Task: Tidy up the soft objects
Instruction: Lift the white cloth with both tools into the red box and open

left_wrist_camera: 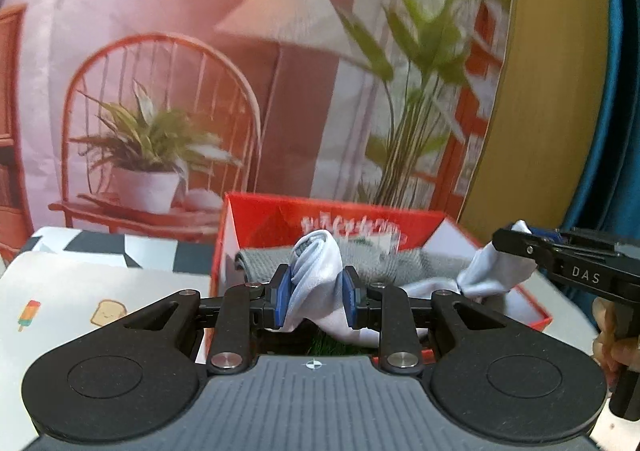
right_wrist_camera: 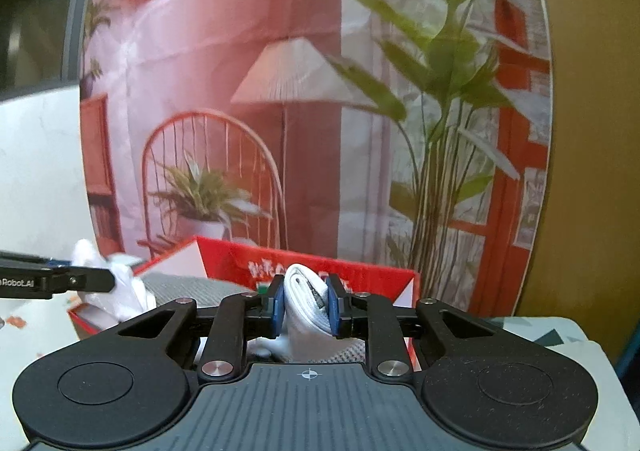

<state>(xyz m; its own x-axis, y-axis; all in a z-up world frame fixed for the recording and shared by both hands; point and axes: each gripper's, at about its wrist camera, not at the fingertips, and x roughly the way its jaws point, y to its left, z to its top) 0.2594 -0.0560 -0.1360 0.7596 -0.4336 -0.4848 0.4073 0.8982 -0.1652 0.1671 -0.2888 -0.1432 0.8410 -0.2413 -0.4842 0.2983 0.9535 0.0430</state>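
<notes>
A white sock (left_wrist_camera: 316,283) stretches between both grippers above an open red box (left_wrist_camera: 332,219). My left gripper (left_wrist_camera: 316,299) is shut on one end of it. My right gripper (right_wrist_camera: 307,305) is shut on the other end (right_wrist_camera: 306,303); it shows at the right of the left wrist view (left_wrist_camera: 516,241). A grey knitted cloth (left_wrist_camera: 372,257) lies inside the box, also seen in the right wrist view (right_wrist_camera: 188,287). The left gripper shows at the left of the right wrist view (right_wrist_camera: 108,279), holding the sock's end (right_wrist_camera: 124,287).
The red box (right_wrist_camera: 320,267) stands on a table with a printed white mat (left_wrist_camera: 80,291) and a black-and-white patterned cloth (left_wrist_camera: 120,247). A printed backdrop of a chair, lamp and plants (left_wrist_camera: 240,91) hangs close behind. A yellow-rimmed round panel (left_wrist_camera: 552,91) stands at the right.
</notes>
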